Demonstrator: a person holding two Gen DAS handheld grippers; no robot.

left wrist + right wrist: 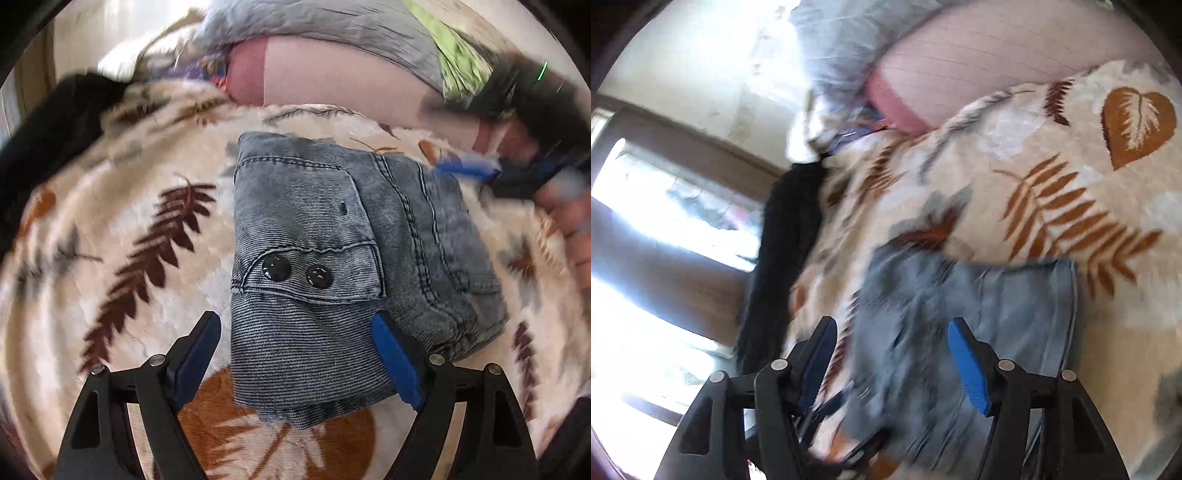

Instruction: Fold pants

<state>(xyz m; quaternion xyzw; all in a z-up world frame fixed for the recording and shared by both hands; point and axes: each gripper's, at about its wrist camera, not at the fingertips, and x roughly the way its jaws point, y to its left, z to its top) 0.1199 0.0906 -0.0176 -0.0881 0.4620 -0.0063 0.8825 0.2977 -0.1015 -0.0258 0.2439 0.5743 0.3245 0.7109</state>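
Folded denim pants (332, 280) are lying as a compact bundle on a leaf-patterned blanket (122, 258). The left gripper (299, 362) is hovering over the bundle's near end, jaws spread wide, its pads seeming to grip nothing. The right gripper (892, 363) is hanging beside the pants, jaws likewise apart and empty, though heavy blur is making that view uncertain. A black garment (55, 129) is lying well away from the pants. A risk: an open finger could be snagging the top flap while moving off, pulling the fold loose on the soft blanket.
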